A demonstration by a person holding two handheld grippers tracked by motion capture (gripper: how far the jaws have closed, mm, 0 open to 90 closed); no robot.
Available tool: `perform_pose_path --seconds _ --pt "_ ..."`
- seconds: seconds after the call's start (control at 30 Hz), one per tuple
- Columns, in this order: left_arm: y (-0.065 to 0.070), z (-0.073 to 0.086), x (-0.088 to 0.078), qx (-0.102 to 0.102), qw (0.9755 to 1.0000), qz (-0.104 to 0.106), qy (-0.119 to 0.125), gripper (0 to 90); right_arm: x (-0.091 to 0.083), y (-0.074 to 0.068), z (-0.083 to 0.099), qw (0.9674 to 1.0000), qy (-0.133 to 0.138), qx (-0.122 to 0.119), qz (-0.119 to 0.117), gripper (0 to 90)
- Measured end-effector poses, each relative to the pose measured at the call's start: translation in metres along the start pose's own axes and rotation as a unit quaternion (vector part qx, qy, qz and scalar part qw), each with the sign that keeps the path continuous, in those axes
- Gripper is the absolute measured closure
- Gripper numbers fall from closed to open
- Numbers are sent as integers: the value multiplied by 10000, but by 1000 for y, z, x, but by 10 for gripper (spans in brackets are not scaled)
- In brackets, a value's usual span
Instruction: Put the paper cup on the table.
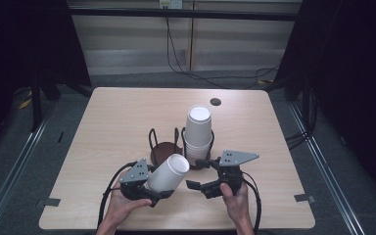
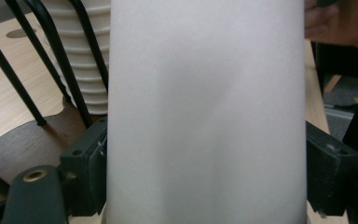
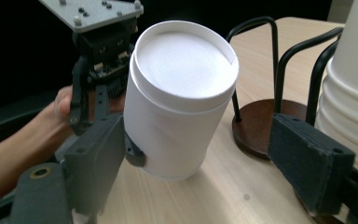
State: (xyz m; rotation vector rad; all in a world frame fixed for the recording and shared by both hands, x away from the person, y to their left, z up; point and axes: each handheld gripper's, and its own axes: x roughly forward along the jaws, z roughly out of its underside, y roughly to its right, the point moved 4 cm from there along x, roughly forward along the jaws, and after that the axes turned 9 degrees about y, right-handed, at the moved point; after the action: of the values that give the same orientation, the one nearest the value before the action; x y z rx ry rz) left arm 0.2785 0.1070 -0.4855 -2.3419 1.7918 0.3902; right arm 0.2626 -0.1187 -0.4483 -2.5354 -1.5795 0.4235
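Left gripper (image 1: 152, 192) pinching a cup (image 1: 167, 172), tilted, bottom up and far-right. Right gripper (image 1: 201, 177) spread, just right of it, not touching. Near a stack (image 1: 198, 132) in a rack (image 1: 168, 149).

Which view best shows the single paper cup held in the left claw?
The right gripper view: the paper cup shows whole, its closed base toward the camera, with the left claw clamped on its wall. The high view shows it small and tilted; the left gripper view catches just its blank side wall.
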Motion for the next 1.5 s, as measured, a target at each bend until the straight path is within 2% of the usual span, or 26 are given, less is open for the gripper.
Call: perform_pose_path --seconds 0.17,0.27,0.33,0.4,0.5,0.63,0.7,0.73,0.83,0.9,1.0,1.07,1.17,1.3,1.37,1.43,1.47,1.5 --pt "-2 1 1 115 9993 25 -359 181 0 0 1 9993 -347 -103 -72 190" --pt "-3 -1 2 227 9980 5 -591 181 1 3 -2 9983 -565 -92 -85 128" --pt "-4 -2 2 211 9980 36 -593 181 1 4 -3 9980 -619 -148 -50 131" --pt "-5 -2 0 228 9971 -57 -730 181 0 3 -4 9977 -651 -140 -127 136" --pt "-5 -1 -1 233 9960 -10 -868 181 1 2 -1 9966 -802 -204 -55 170" --pt "-4 -6 -2 359 9938 -2 -1053 181 6 0 4 9935 -1073 -296 -244 183" --pt "-4 -7 -3 349 9941 124 -1024 181 7 0 6 9923 -1164 -323 -275 183" --pt "-3 -8 -3 360 9934 139 -1077 181 8 0 6 9919 -1190 -318 -306 182" --pt "-2 -8 -2 513 9896 145 -1335 182 10 0 7 9890 -1406 -226 -407 185" --pt "-2 -9 -1 501 9894 138 -1357 182 11 -1 7 9871 -1513 -202 -479 182" --pt "-1 -11 0 557 9875 175 -1464 182 12 -1 8 9846 -1673 -192 -473 149" --pt "0 -13 1 671 9847 192 -1597 182 12 0 10 9814 -1851 -225 -452 137" --pt "2 -18 3 794 9818 281 -1700 182 13 0 12 9782 -1995 -273 -502 139" --pt "6 -19 7 942 9754 372 -1955 182 14 -2 13 9760 -2090 -358 -492 169" --pt "7 -19 9 1030 9717 397 -2087 182 15 -3 13 9734 -2202 -379 -512 169" --pt "8 -20 10 1076 9698 420 -2149 182 15 -2 14 9713 -2290 -434 -474 169" --pt "9 -21 11 1076 9701 435 -2131 182 16 -1 14 9707 -2312 -441 -476 169" --pt "10 -21 11 1107 9684 466 -2187 182 16 -1 14 9708 -2304 -439 -495 169"
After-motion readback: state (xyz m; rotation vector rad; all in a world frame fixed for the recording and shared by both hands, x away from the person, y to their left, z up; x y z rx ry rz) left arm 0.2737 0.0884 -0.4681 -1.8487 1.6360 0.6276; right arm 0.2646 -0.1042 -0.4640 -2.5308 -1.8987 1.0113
